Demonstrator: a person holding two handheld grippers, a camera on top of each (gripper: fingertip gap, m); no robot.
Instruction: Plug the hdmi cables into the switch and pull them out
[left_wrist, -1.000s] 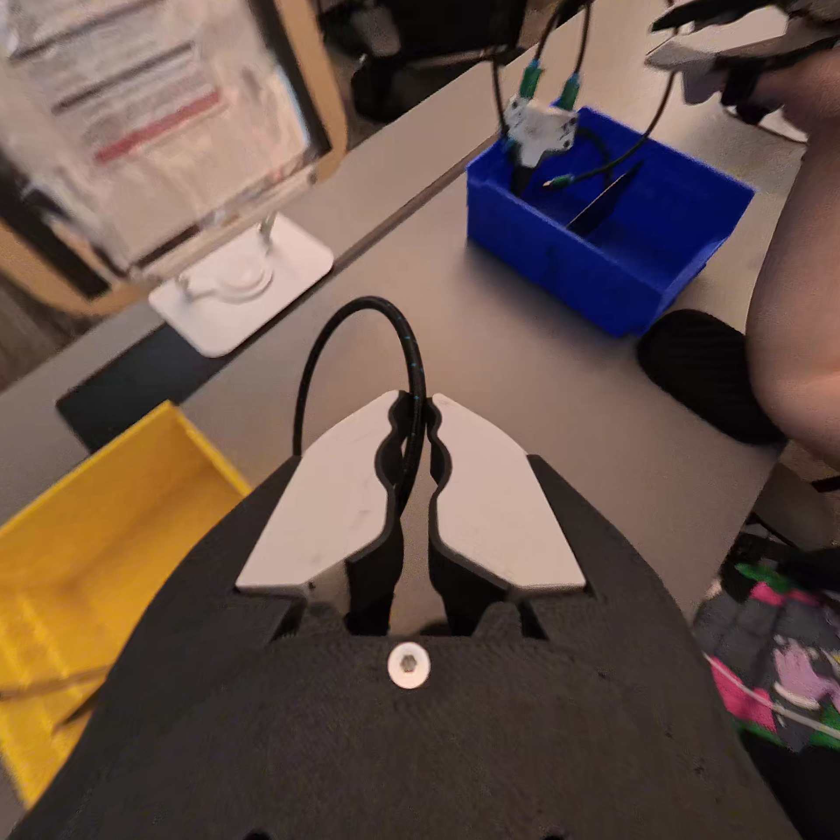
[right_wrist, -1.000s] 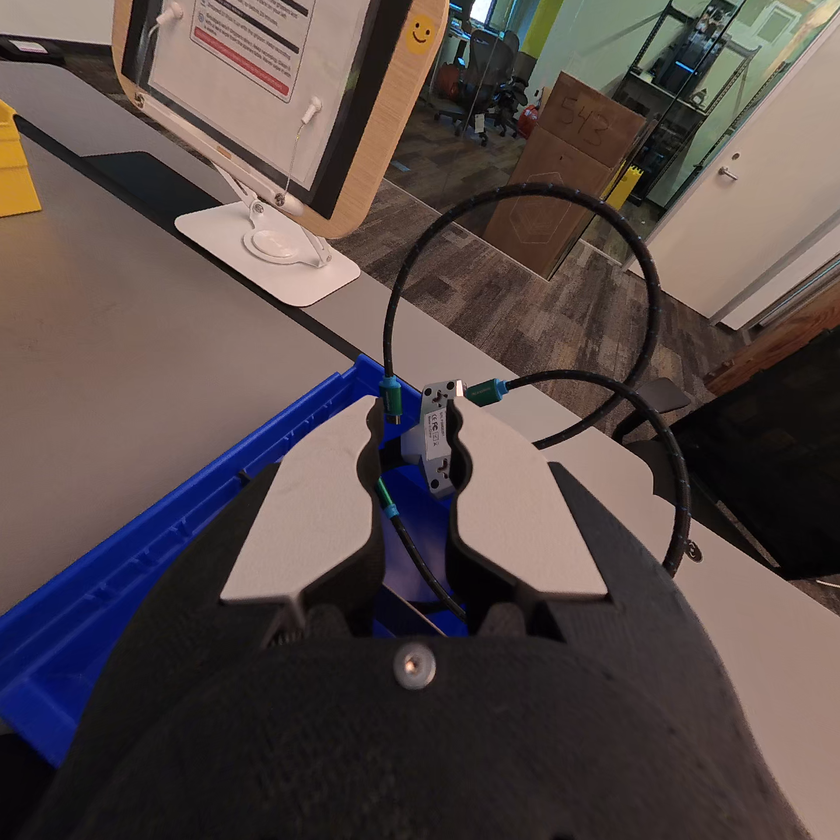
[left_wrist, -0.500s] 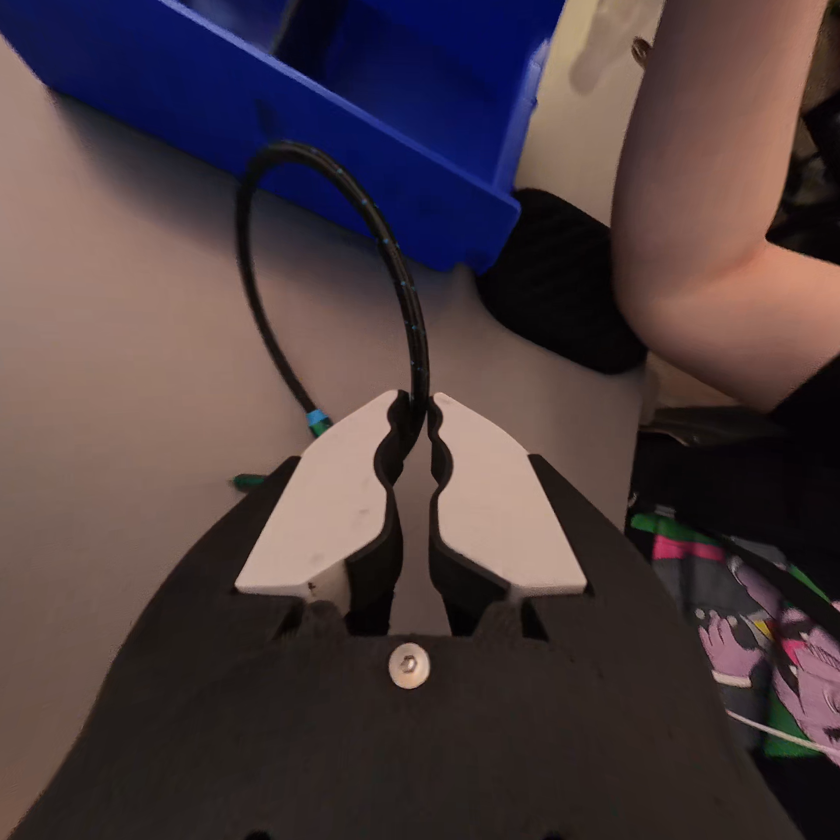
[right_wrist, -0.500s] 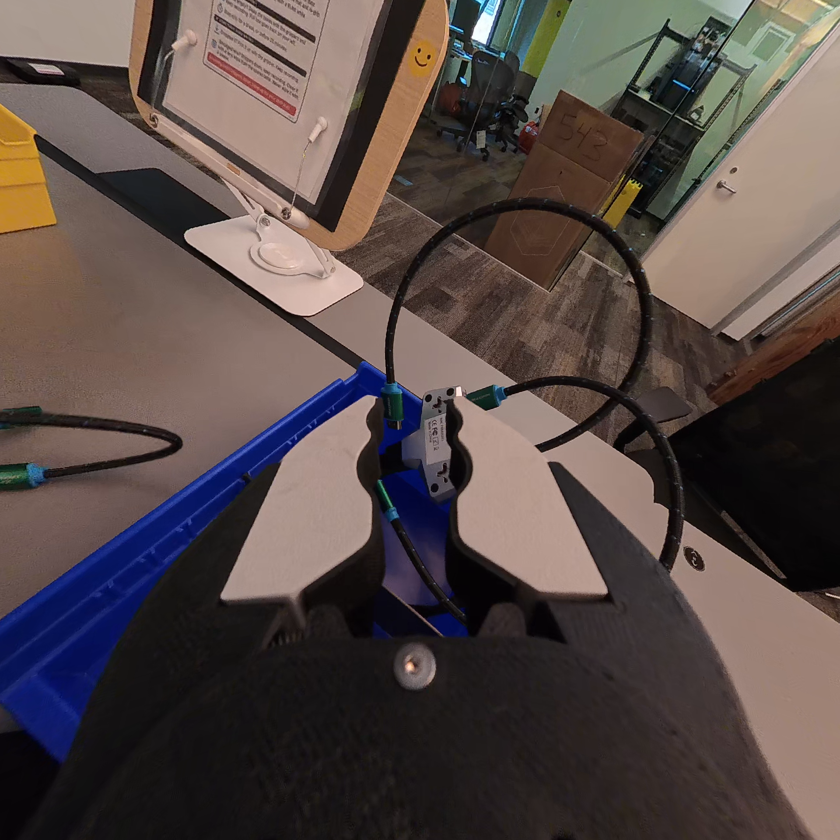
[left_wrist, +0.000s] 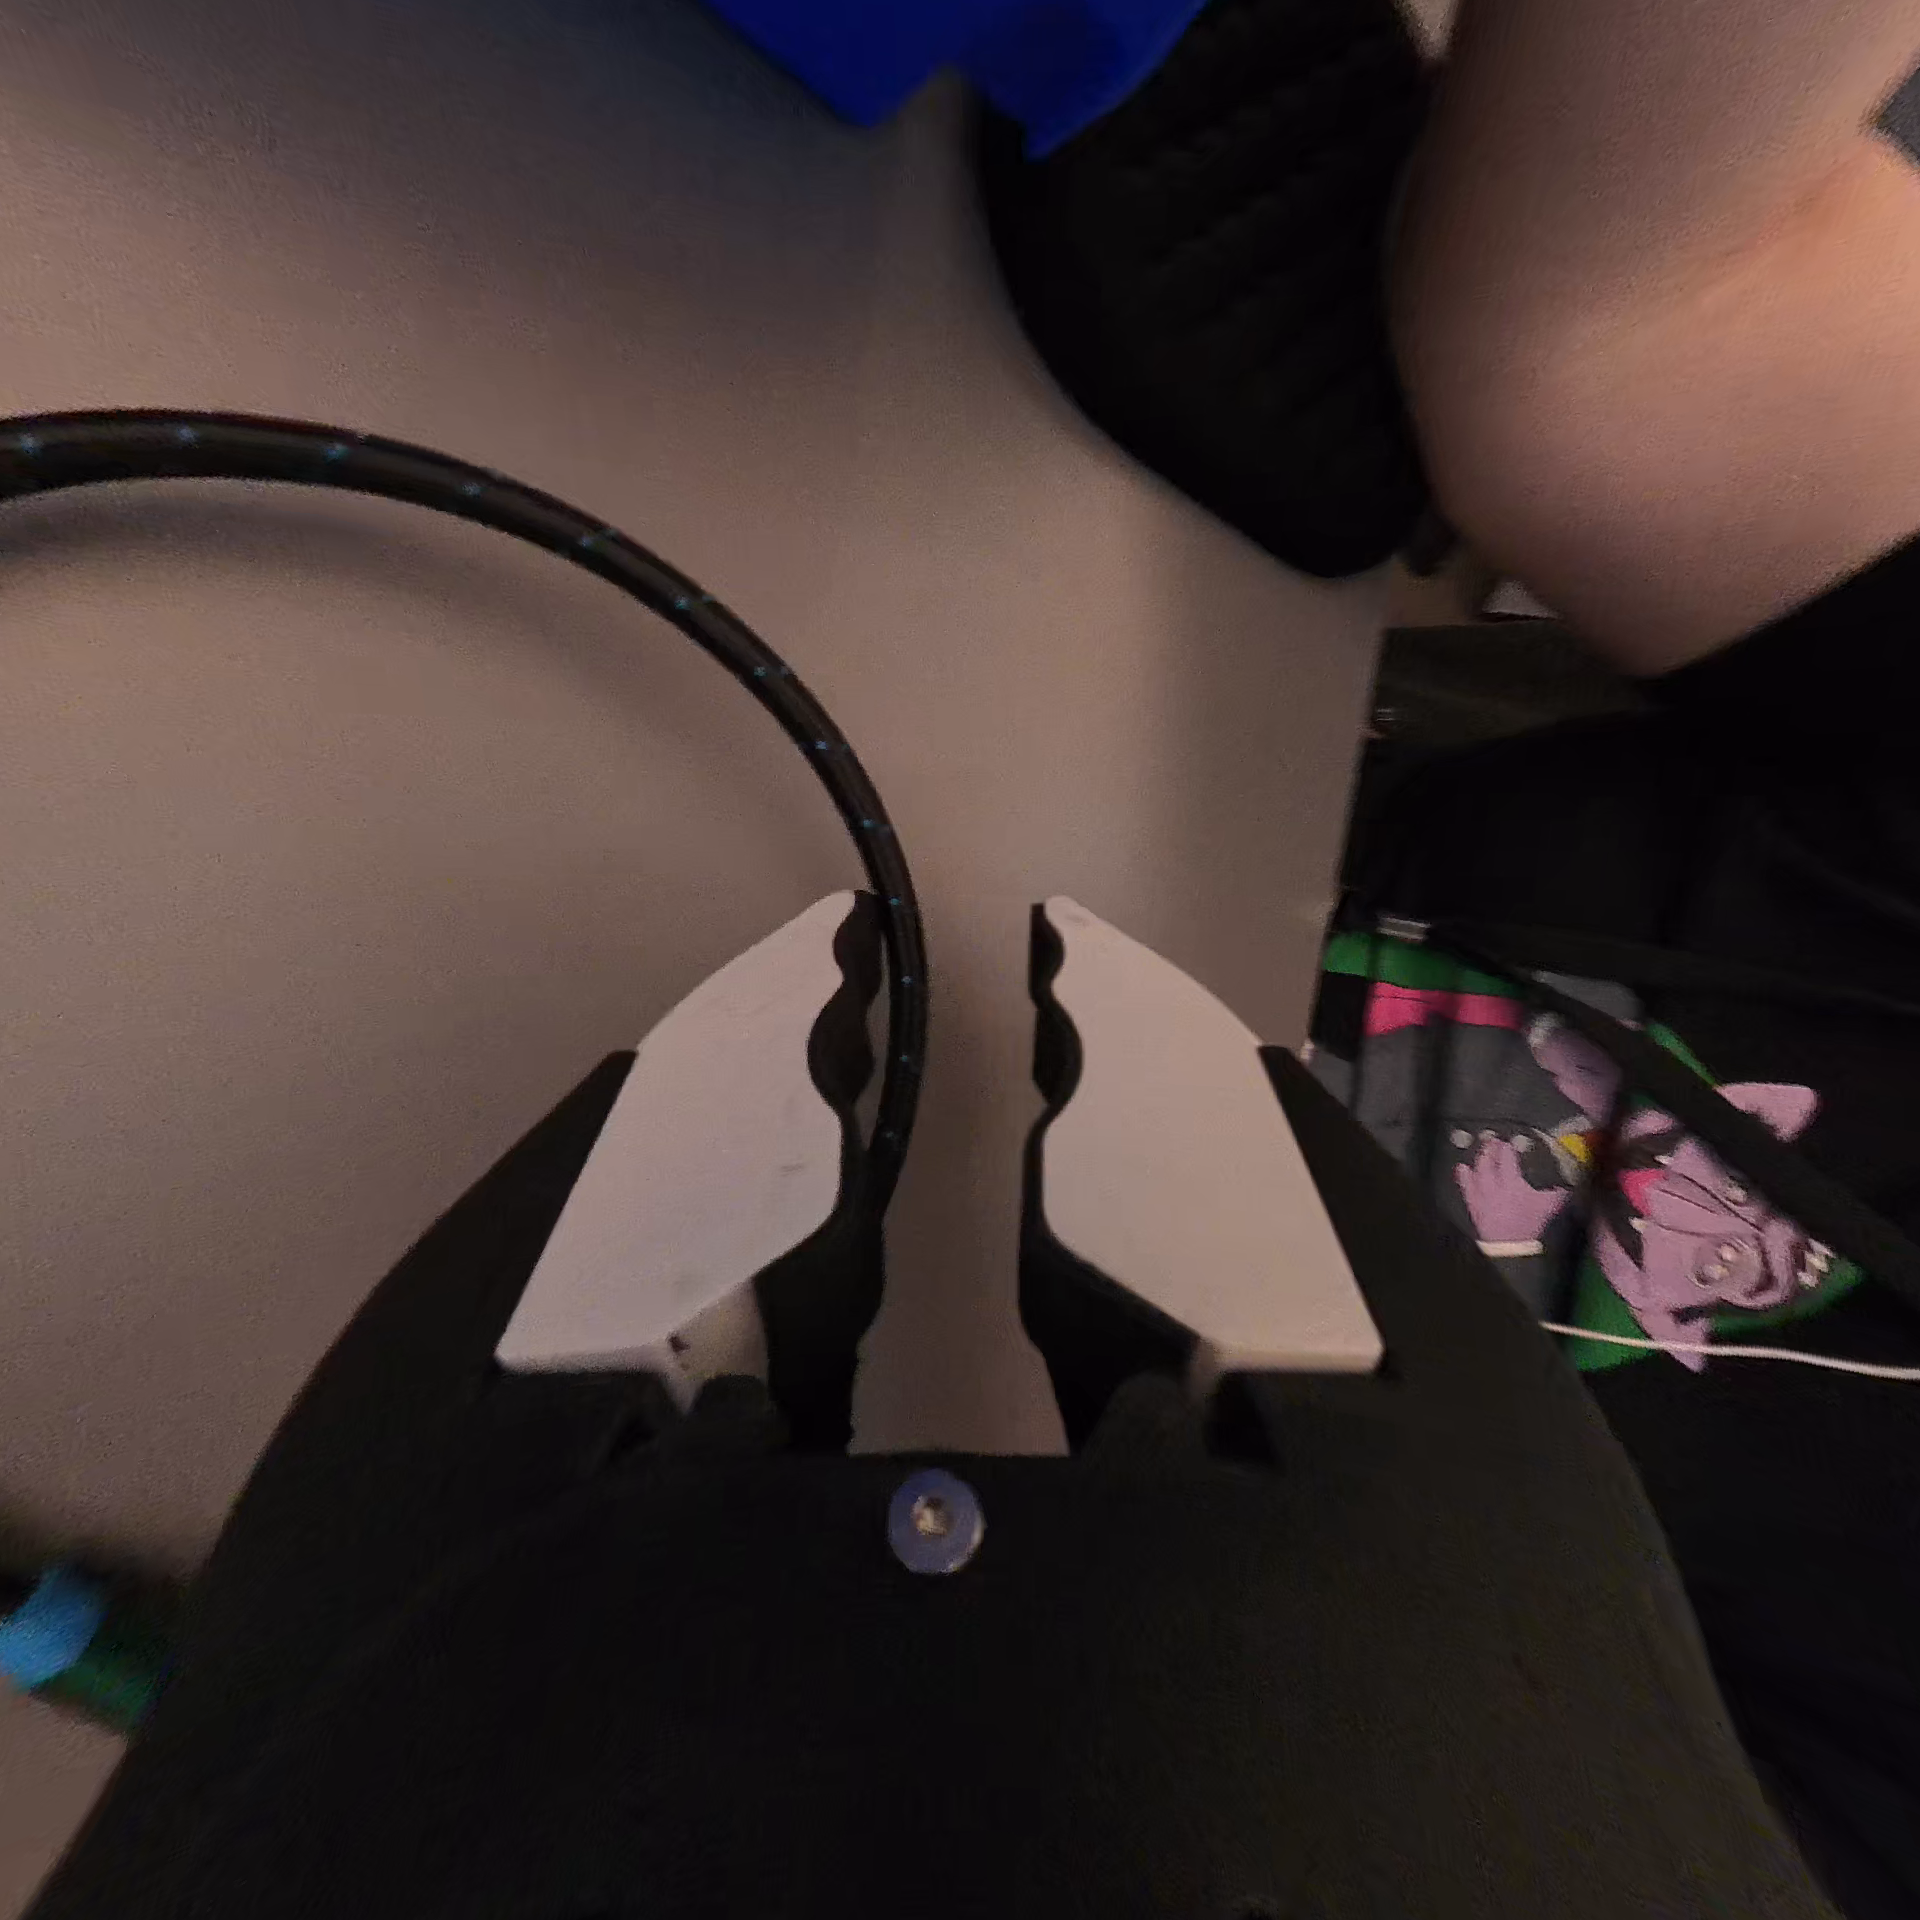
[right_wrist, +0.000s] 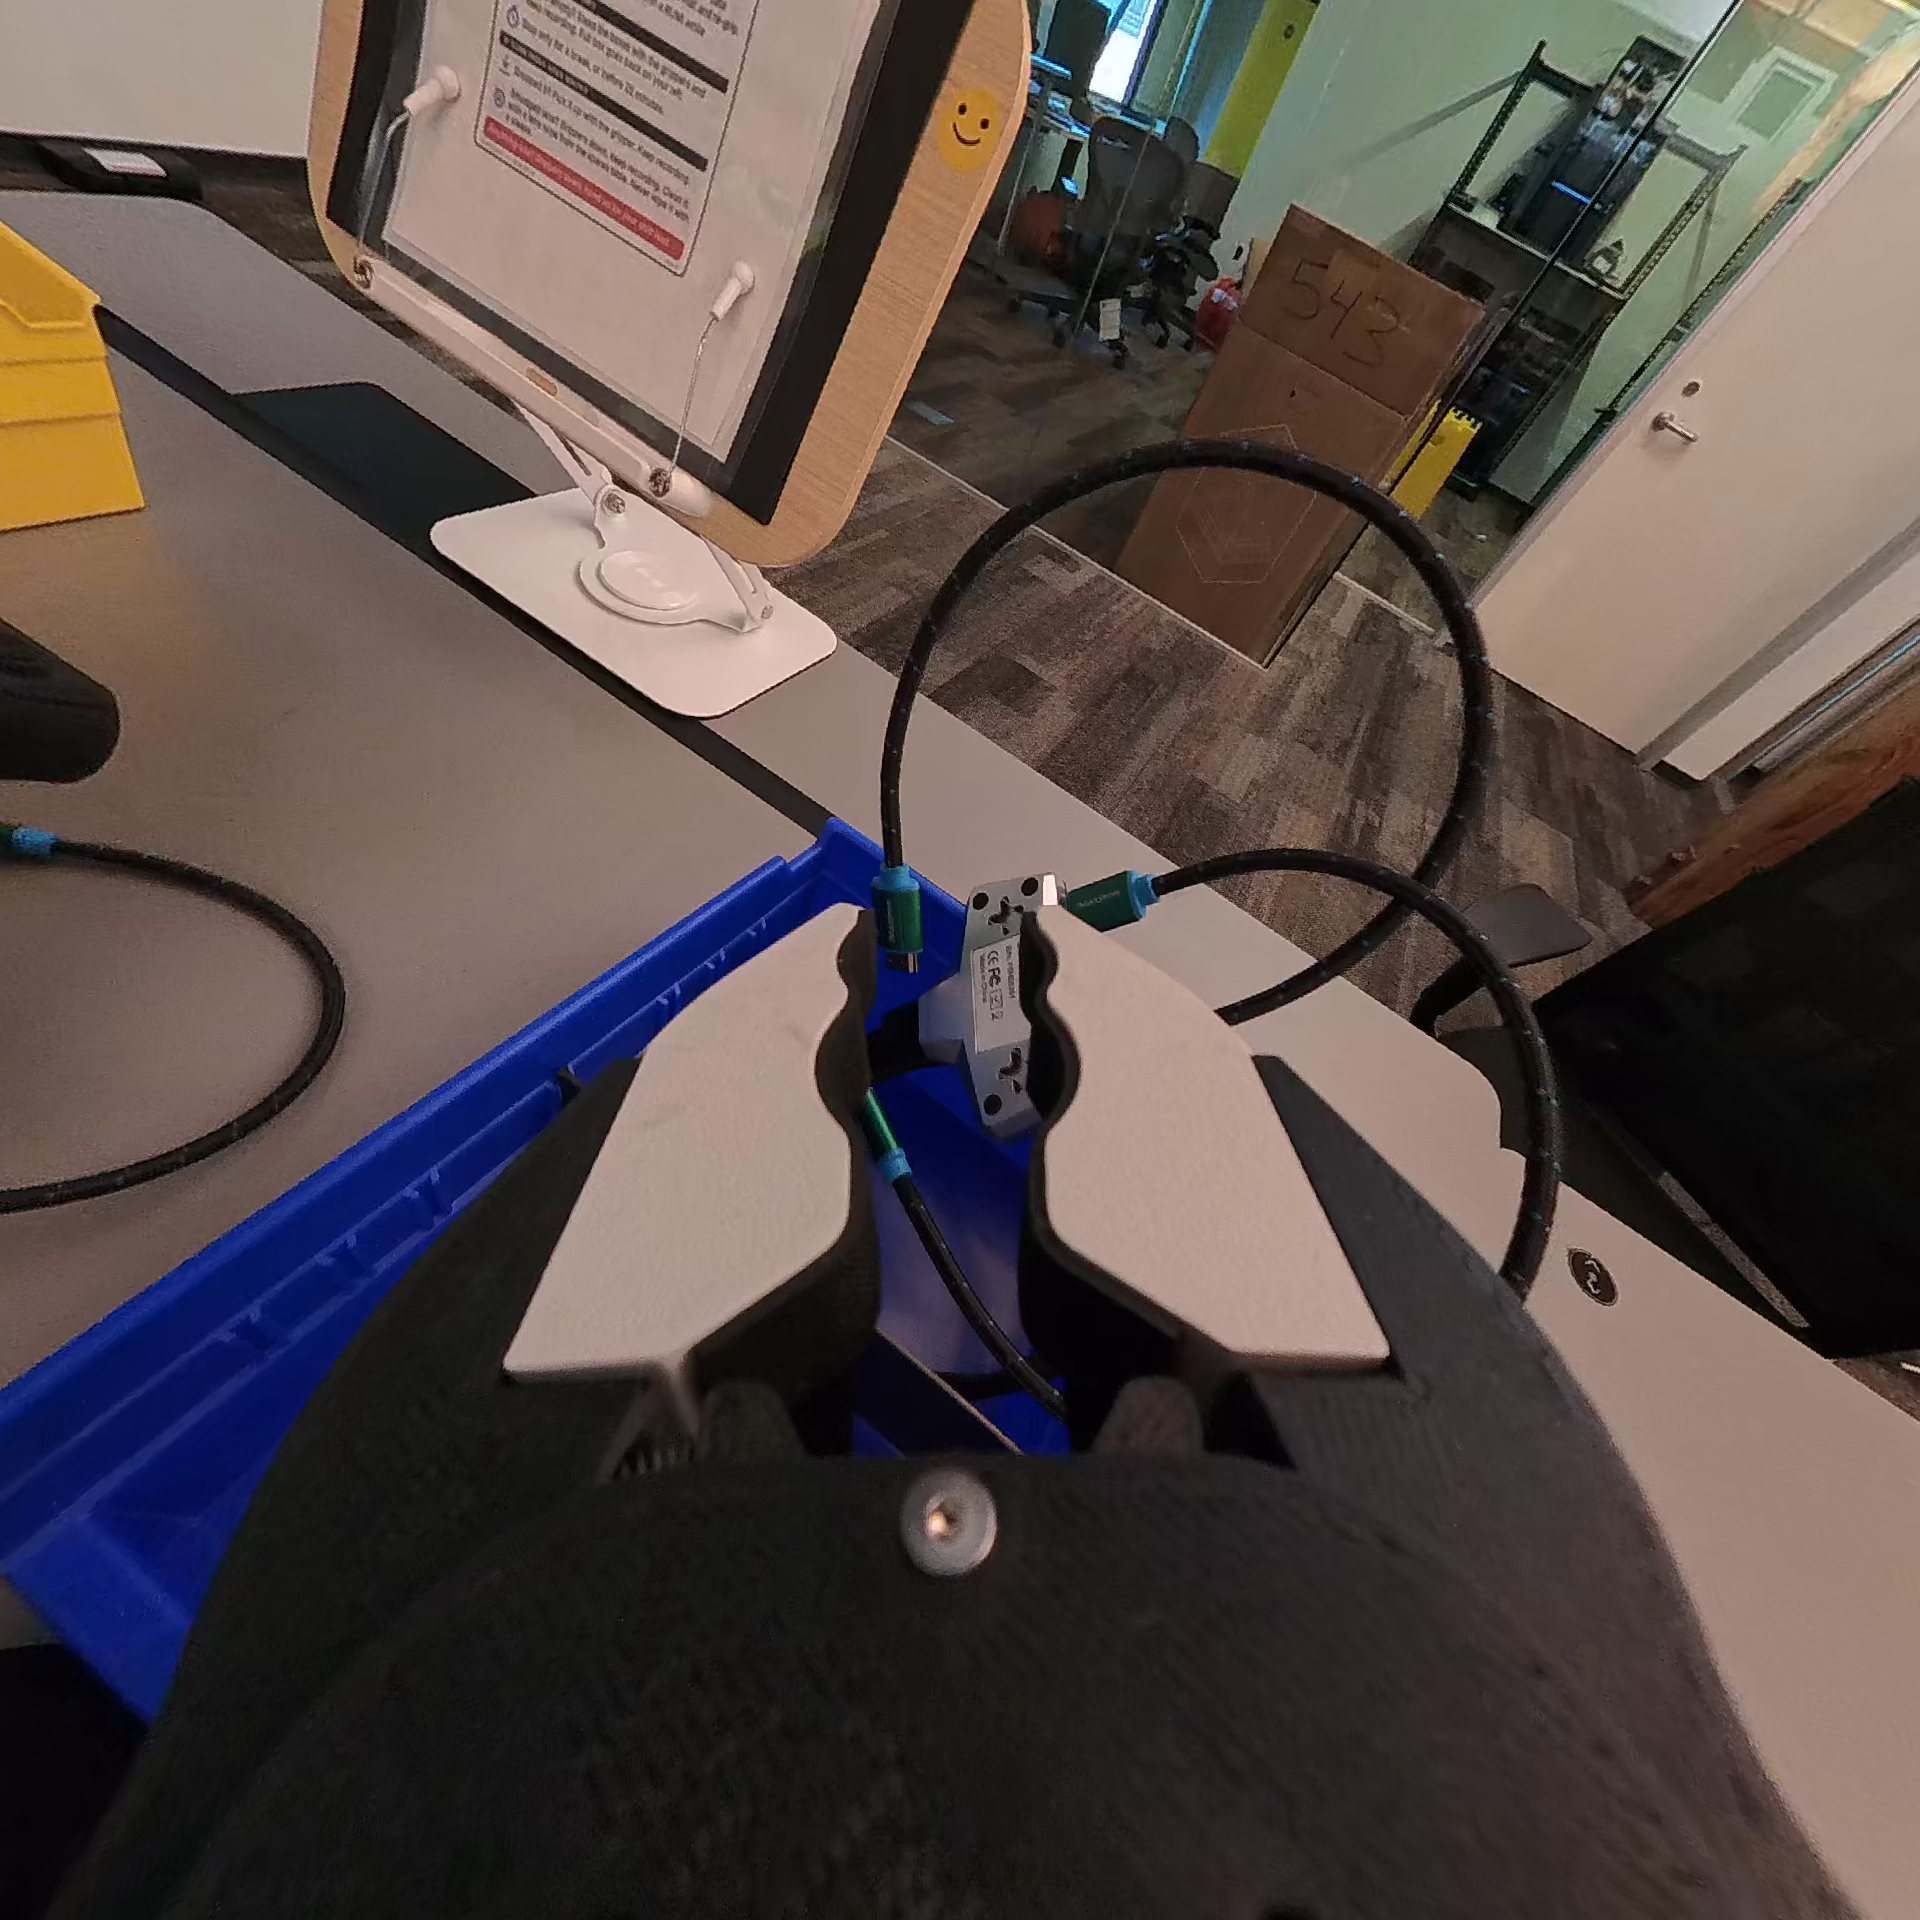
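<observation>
Firstly, your left gripper (left_wrist: 943, 914) stood parted, black cable (left_wrist: 727, 634) against its left finger, near the blue bin (left_wrist: 935, 52). Next, your right gripper (right_wrist: 940, 920) clamped the switch (right_wrist: 992, 1013) above that bin (right_wrist: 416, 1195), two cables (right_wrist: 1455, 665) plugged in.

A wood-framed sign board on a white stand (right_wrist: 665, 343) stands at the far edge of the grey tabletop (right_wrist: 436, 790). Left of the board sits a yellow plastic bin (right_wrist: 57, 416). Nearer than the board, a blue plastic bin (right_wrist: 343, 1257) rests on the tabletop. Beyond the board, right of it, a brown cardboard box (right_wrist: 1299, 436) stands on the floor.
</observation>
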